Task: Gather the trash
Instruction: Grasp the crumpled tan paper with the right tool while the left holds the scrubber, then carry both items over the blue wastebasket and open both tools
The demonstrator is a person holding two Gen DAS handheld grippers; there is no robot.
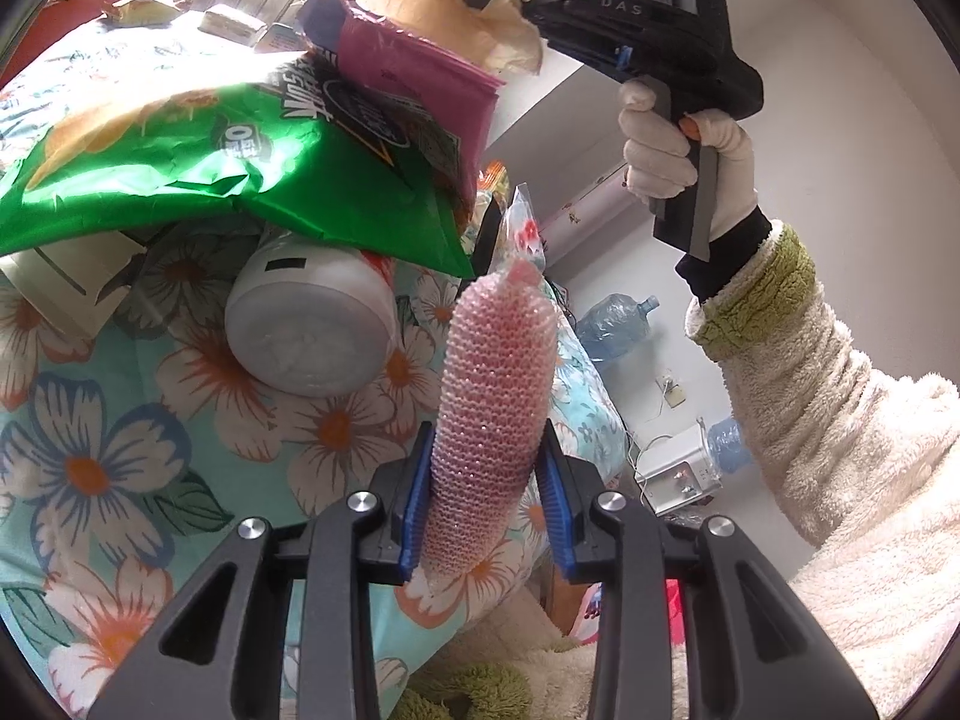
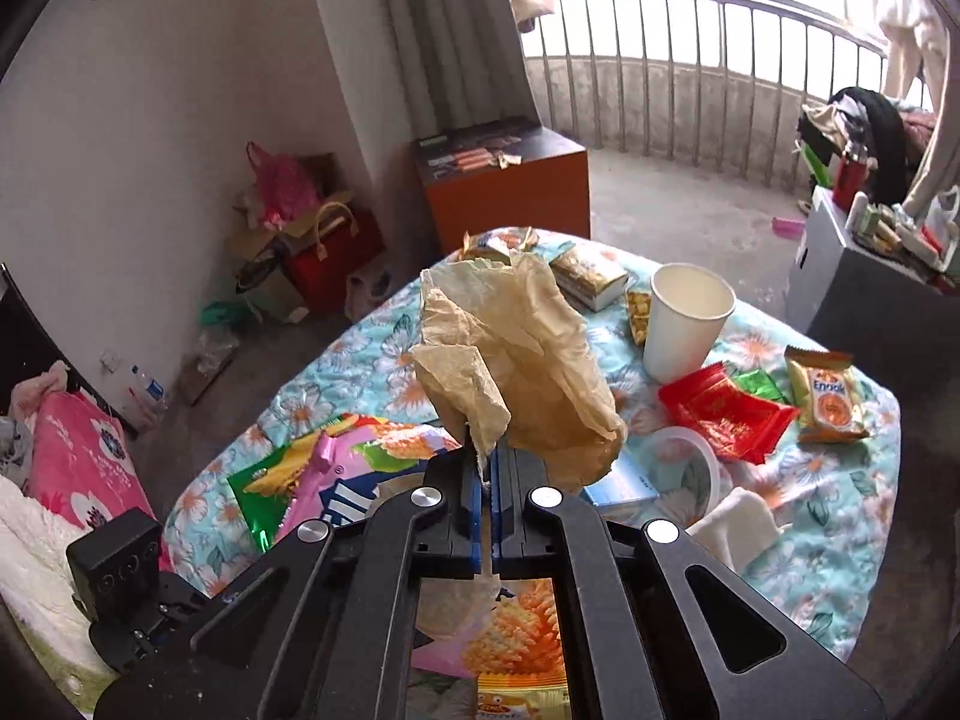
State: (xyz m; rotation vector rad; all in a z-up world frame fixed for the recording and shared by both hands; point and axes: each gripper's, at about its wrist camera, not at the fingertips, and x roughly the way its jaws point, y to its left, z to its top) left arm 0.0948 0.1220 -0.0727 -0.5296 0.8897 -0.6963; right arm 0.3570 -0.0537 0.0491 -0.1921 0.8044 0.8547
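R gripper (image 2: 485, 468) pinching crumpled tan paper (image 2: 522, 354); L gripper (image 1: 489, 510) clamps pink mesh roll (image 1: 495, 396).

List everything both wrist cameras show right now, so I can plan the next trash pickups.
Pink bubble-wrap roll: one, between the left gripper's pads.
Crumpled paper: one, tan, pinched in the right gripper.
Green snack bag: one, on the floral bedspread.
Pink wrapper: one, on top of the green bag.
White container: one, on its side under the green bag.
Paper cup: one, white, upright on the bedspread.
Red packet: one, beside the cup.
Yellow snack packet: one, right of the red packet.
Orange cabinet: one, beyond the bed.
Left gripper: gripping the roll.
Right gripper: closed on the paper.
Gloved hand: one, white, holding the right gripper.
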